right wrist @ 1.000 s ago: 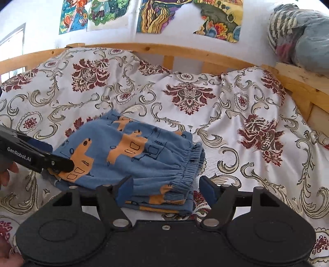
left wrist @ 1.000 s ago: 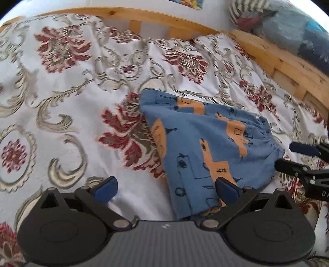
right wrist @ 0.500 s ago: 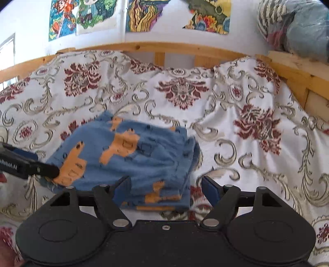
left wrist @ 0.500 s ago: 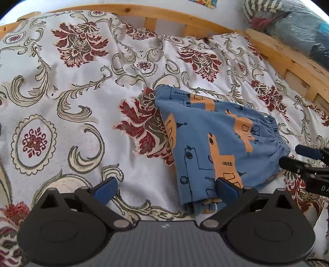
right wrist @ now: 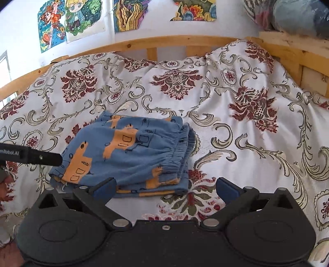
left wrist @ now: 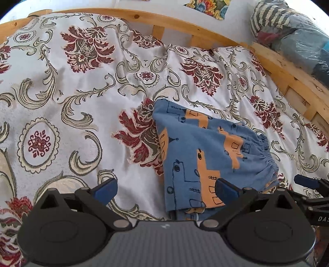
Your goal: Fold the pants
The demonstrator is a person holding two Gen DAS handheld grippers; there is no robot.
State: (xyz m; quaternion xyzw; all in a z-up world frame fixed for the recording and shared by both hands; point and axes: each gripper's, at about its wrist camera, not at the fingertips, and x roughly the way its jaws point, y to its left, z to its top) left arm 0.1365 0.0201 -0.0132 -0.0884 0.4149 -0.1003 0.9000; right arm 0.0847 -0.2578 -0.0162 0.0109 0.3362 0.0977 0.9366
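Note:
The blue pants [left wrist: 207, 158] with orange prints lie folded into a small stack on the floral bedspread [left wrist: 82, 106], elastic waistband toward the right. My left gripper [left wrist: 165, 188] is open and empty, just short of the stack's near edge. In the right wrist view the same folded pants [right wrist: 131, 156] lie ahead and left, and my right gripper [right wrist: 165, 187] is open over the bedspread [right wrist: 246, 143] at the stack's near right corner, holding nothing. The left gripper's finger [right wrist: 41, 157] shows at the left by the stack; the right gripper's fingers [left wrist: 306, 181] show at the far right.
A wooden bed rail [left wrist: 185, 26] runs along the far side and right [right wrist: 287, 49]. Bundled bedding in plastic [left wrist: 292, 35] sits beyond the right rail. Colourful drawings [right wrist: 82, 18] hang on the wall. A person's hand [right wrist: 4, 180] is at the left edge.
Both grippers have pulled back and up from the folded pants, so the stack looks smaller and farther away. The pants have not moved, and both grippers stay open.

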